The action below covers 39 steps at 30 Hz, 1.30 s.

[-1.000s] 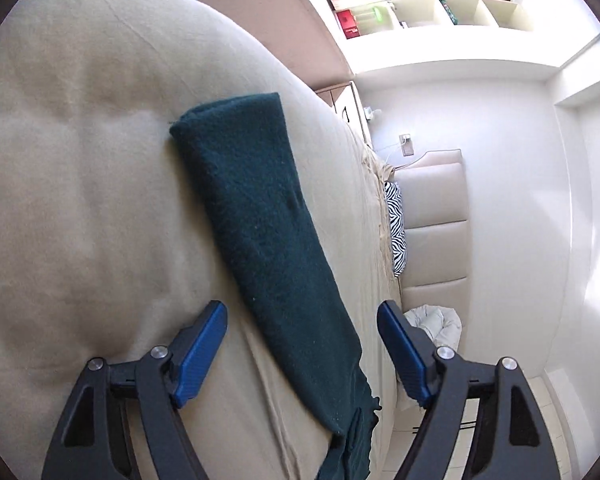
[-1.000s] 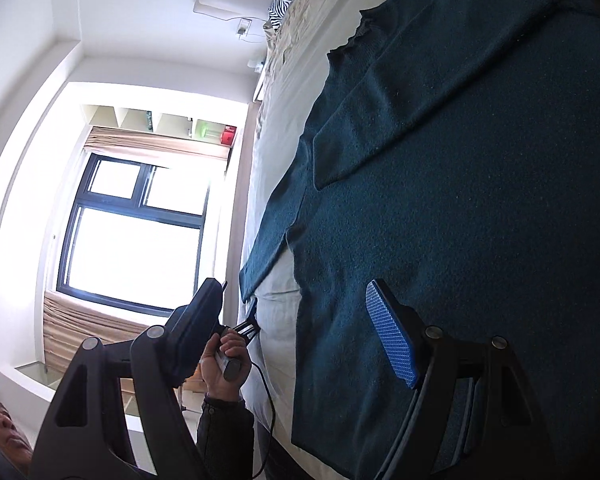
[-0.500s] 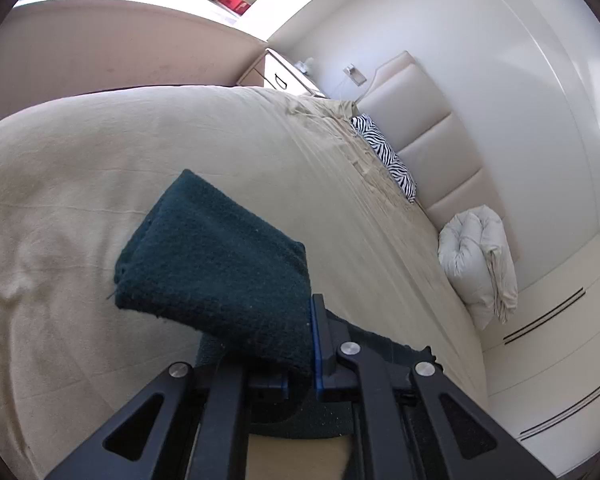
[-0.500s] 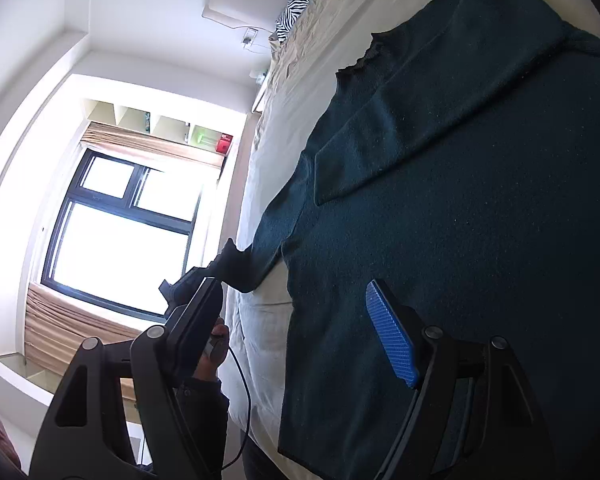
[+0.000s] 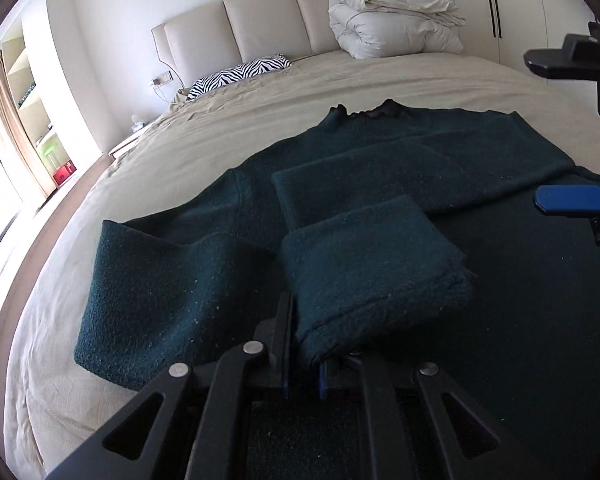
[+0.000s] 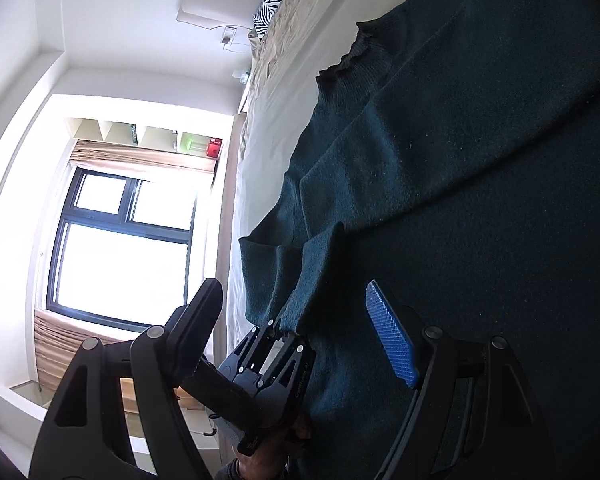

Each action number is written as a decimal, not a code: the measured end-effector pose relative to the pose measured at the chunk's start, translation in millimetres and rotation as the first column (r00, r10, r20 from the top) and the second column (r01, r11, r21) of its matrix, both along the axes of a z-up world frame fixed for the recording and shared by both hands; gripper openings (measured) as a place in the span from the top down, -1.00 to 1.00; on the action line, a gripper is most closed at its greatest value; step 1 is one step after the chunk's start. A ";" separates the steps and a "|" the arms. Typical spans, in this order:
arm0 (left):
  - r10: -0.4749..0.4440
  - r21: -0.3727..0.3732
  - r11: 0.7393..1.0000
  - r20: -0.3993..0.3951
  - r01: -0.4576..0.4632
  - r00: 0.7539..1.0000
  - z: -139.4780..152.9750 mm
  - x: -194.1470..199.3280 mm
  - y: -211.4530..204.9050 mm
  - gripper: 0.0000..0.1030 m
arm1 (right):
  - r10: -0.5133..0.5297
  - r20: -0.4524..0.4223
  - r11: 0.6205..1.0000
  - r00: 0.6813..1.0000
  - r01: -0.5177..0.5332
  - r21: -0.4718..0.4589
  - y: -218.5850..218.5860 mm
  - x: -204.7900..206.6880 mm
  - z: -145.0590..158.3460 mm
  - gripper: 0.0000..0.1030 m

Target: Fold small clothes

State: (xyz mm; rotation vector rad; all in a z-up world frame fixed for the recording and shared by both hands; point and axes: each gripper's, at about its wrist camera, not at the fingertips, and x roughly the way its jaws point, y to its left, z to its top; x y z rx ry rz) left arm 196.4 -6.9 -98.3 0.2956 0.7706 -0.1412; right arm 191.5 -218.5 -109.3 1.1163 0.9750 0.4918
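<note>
Free room and obstacles. Bare bed (image 5: 260,96) sheet lies open between the sweater (image 5: 420,152) collar and the headboard (image 5: 236,28), and along the window-side strip left of the sweater. At the head end, a zebra pillow (image 5: 240,76) and a folded duvet (image 5: 392,20) stand in the way. Over the sweater body, the right hand-held gripper (image 5: 568,128), jaws apart, blocks the right side; the lifted sleeve (image 5: 364,264) fills the near centre.

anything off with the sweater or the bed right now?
Nothing damaged or spilled. The dark green sweater lies flat on the bed, one sleeve already folded across its body. The other sleeve's cuff is clamped in the left gripper and bunches up mid-fold. The right gripper hangs open and empty.
</note>
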 end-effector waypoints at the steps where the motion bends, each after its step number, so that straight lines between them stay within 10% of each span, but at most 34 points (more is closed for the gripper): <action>1: 0.005 -0.007 1.000 0.000 -0.005 1.000 0.7 -1.9 2.8 0.79 | -0.007 -0.029 1.000 1.000 0.007 0.008 3.9 7.3 -6.7 -0.45; 8: 0.030 -0.019 0.999 0.036 -0.030 0.999 4.9 -3.9 1.3 0.75 | 0.079 -0.138 0.996 0.987 -0.072 0.049 53.9 38.3 -37.7 -0.41; 15: 0.045 -0.076 0.996 0.029 -0.043 0.999 9.2 -3.5 15.0 0.71 | 0.099 -0.151 0.994 0.984 -0.092 0.053 76.1 50.1 -52.8 0.37; 18: 0.048 -0.093 0.995 0.026 -0.046 0.998 10.7 -2.0 18.4 0.67 | 0.115 -0.119 0.992 0.986 -0.120 -0.040 82.5 50.3 -44.7 0.40; 21: 0.047 -0.136 0.990 0.015 -0.044 0.999 14.3 -1.4 24.5 0.38 | 0.123 -0.066 0.977 0.990 -0.132 -0.165 83.1 48.0 -29.0 0.79; 27: 0.064 -0.299 0.953 0.069 -0.041 0.996 46.6 -21.9 46.4 -0.63 | 0.079 0.069 0.951 0.994 -0.055 -0.305 57.8 49.8 28.8 0.86; 33: 0.115 -0.535 0.841 0.036 -0.078 0.993 72.3 -21.8 102.3 -0.63 | 0.078 0.163 0.896 0.984 0.002 -0.444 21.9 62.8 80.4 0.86; 39: 0.218 -0.691 0.692 -0.076 -0.209 0.973 64.1 3.7 177.2 -0.33 | -0.001 0.099 0.845 0.995 0.054 -0.532 -46.8 79.0 66.1 0.86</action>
